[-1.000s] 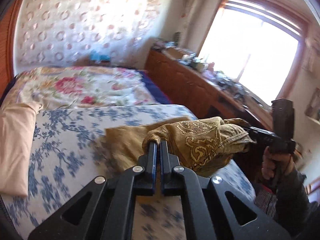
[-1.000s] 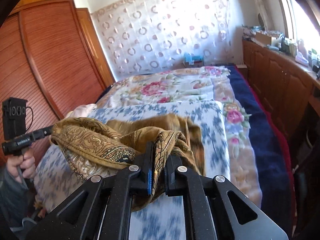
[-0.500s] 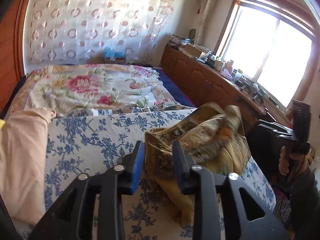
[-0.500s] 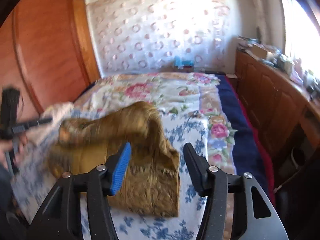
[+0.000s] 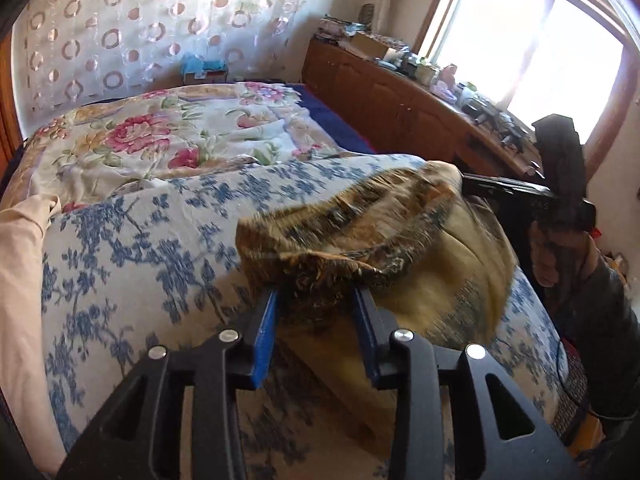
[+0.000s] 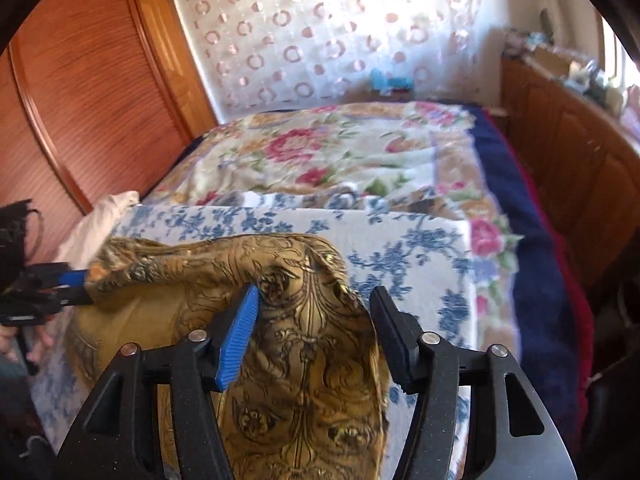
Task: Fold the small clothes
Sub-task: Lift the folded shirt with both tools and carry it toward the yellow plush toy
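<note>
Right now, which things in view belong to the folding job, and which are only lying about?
Belong to the job:
- gold patterned garment, part folded on the blue floral sheet
- left gripper, jaws opening, cloth between them
- right gripper, jaws closing, cloth between them

Lying about:
- pink floral quilt
- cream cloth
- blue box
- sideboard clutter
</note>
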A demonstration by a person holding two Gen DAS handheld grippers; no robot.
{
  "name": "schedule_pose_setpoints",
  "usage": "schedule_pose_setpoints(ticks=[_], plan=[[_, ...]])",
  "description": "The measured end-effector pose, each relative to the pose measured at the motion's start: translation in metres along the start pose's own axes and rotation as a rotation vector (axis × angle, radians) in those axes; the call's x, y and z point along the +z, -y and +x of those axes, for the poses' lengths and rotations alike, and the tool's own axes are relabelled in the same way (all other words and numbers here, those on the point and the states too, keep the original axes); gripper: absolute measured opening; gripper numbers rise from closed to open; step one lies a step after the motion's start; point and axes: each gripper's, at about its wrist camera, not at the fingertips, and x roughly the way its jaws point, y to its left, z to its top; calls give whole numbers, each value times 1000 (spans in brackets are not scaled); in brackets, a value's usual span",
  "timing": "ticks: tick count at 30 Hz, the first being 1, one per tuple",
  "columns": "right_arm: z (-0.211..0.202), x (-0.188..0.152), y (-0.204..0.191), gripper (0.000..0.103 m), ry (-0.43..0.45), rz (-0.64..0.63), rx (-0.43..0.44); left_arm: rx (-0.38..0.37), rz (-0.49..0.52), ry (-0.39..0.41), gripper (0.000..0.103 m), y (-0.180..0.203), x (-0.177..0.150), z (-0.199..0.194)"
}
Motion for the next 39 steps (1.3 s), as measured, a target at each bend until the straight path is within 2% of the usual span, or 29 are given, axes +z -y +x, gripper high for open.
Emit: schedule_pose_setpoints(ticks=[1,2,3,4,5,6,9,12,13,14,15,17,23,31,35,37,38,39], plan=[[3,1,3,4,-16,2,53,21,-8,9,35,-3,4,3],[1,3,3,2,-5,-4,62,55,-14,24,35,-6,7,7],[-4,3,2,1,33,-13,32,87,-18,32,35,-9,10,10],[-8,4,3,0,63,-12,-27,119,-29,35,35,-13,13,14],[-10,5,7,0,76,11,-119,130,-51,30,35,-18,15,18],[-10,6,13,0,77,39,-160,122,-70,21,35,-22,16,21],[-10,1,24,0,63,97,-100,103,-80,10,35,-24,13,24],[-15,-1,19,2,62,80,-112,87,-78,14,35,-19,8,14],[-16,-1,16,6,58,74,-110,79,-76,17,35,-17,7,11],[-18,-1,13,26,54,65,-106,72,-71,21,35,-15,4,6],[-19,-1,9,56,51,54,-107,74,-64,21,37,-13,1,0],[-23,-6,-2,71,64,30,-116,74,-54,4,38,-8,-7,-2],[-4,-25,-9,73,-23,-12,-104,72,-89,-89,41,-11,-21,23],[17,-40,4,75,-106,56,-50,92,-111,-59,43,-7,-17,30],[17,-44,2,75,-108,48,-18,62,-152,-56,43,-11,-15,33],[17,-44,-1,67,-111,47,6,7,-197,-53,43,-18,-13,33],[17,-45,-2,59,-114,45,22,-54,-223,-60,43,-20,-14,34],[17,-46,-4,47,-118,43,37,-81,-234,-63,42,-21,-14,35]])
